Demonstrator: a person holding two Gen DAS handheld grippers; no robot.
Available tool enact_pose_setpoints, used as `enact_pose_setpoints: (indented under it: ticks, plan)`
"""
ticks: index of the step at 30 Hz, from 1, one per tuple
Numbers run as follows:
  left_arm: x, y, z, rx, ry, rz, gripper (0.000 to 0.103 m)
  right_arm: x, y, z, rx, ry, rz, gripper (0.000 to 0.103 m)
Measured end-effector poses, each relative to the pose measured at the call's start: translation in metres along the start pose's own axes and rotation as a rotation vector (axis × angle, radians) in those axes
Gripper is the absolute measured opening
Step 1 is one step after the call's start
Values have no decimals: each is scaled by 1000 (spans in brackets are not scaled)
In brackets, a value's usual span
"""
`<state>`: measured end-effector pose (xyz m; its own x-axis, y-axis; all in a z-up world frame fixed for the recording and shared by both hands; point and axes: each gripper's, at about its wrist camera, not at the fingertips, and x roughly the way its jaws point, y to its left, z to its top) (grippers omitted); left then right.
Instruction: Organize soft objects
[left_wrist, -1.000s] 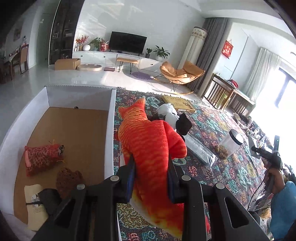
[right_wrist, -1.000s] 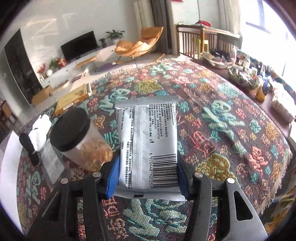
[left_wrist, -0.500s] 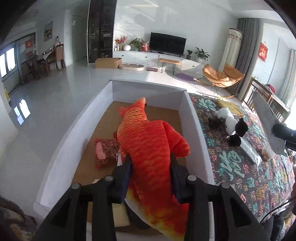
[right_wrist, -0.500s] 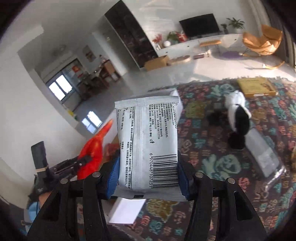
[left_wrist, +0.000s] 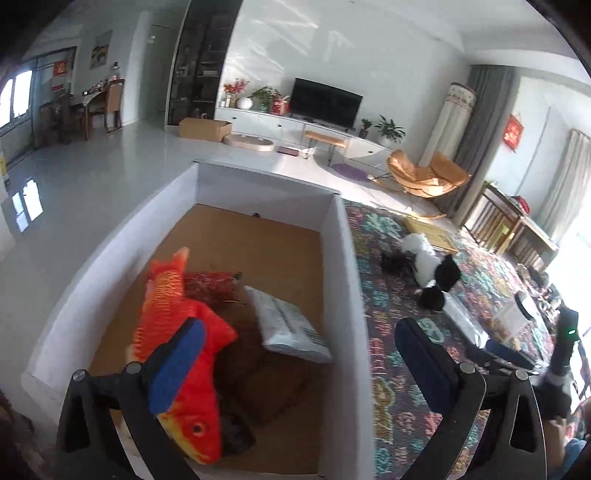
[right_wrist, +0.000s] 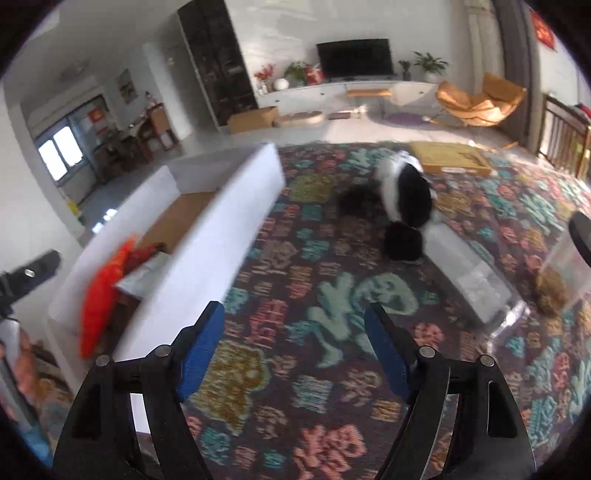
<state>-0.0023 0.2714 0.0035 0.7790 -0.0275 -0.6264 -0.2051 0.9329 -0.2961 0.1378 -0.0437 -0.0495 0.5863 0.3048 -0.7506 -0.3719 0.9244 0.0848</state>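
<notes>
1. My left tool (left_wrist: 299, 365) is opening, nothing gripped; the orange fish (left_wrist: 177, 354) lies in the white box (left_wrist: 347, 295), against one finger, and may snag as I withdraw.
2. My right tool (right_wrist: 295, 350) is opening, empty, above the tabletop (right_wrist: 332, 406); blur could spoil my reach for the panda plush (right_wrist: 406, 192), far right.

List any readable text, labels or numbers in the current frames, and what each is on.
None can be read.
Silver packet in the white box: print and a barcode, too small to read.
Red wall hanging: gold characters, blurred.
Patterned rug: woven character-like motifs, blurred.
</notes>
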Motion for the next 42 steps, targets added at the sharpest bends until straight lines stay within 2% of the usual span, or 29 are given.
enact_pose_setpoints:
  ticks: [4, 6, 9, 12, 16, 19, 23, 28, 31, 42]
  plan:
    - [20, -85, -23, 124, 71, -201, 102, 11, -80, -53, 141, 36, -209, 80]
    - [40, -128, -41, 211, 125, -250, 102, 3, -104, -70, 182, 18, -276, 81]
    - [79, -173, -69, 296, 197, -248, 102, -6, -125, -86, 212, -16, -320, 80]
    - [122, -194, -84, 322, 222, -193, 102, -11, -133, -90, 243, -34, -302, 80]
    - [171, -194, -89, 326, 231, -88, 102, -7, -133, -90, 229, -26, -313, 80]
    - [192, -188, -89, 303, 237, -51, 102, -4, -125, -92, 197, -13, -340, 83]
    - [209, -177, -95, 295, 267, -25, 102, -5, -126, -95, 202, -18, -330, 84]
    - [211, -179, -99, 319, 257, -8, 103, -5, -125, -96, 197, -17, -336, 85]
    - [215, -185, -102, 354, 263, 30, 103, -4, -124, -96, 196, -16, -338, 85]
    - [216, -184, -101, 353, 263, 29, 103, -3, -123, -94, 198, -16, -338, 87]
